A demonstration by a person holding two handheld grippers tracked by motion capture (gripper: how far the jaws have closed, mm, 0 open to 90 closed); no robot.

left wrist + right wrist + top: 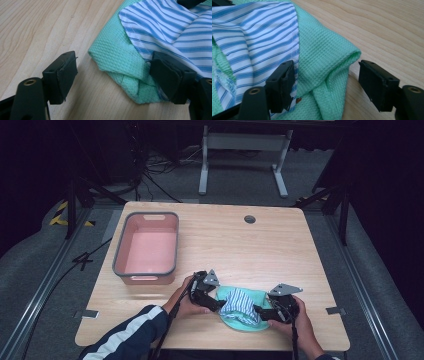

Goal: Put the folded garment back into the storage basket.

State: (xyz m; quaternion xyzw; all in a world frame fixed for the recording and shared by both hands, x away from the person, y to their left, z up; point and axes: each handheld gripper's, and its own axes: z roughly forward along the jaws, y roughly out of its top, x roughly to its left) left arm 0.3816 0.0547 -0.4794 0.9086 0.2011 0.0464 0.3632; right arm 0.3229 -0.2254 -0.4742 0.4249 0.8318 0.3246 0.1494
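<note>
So on the light wood-grain bench (280, 250) there's a mint-green waffle-weave cloth (250, 322) lying near the front edge, with a blue-and-white striped cotton cloth (240, 302) bunched on top of it. Both hands are working that little pile from opposite sides.

The left gripper (212, 302) comes in at the pile's left end. In the left gripper view its jaws stand wide apart, with a folded corner of the green cloth (120, 65) sitting between them. One jaw sits right at the edge where the striped cloth (175, 27) overlaps the green one, while the other is out over bare wood, clear of the fabric. So nothing is pinched there, it's just straddling the corner.

The right gripper (265, 312) is at the pile's right end, and it's much the same. In the right gripper view the jaws are spread wide around a rounded fold of the green cloth (324, 62). One jaw rests against the striped cloth (257, 37), and the other hangs just beside the fold over the bench, not touching it as far as I can see.

Off to the left and further back sits a pink plastic tub with a grey rim (119, 251), well apart from the cloths. A sleeve with white stripes (125, 335) covers the left forearm.
</note>
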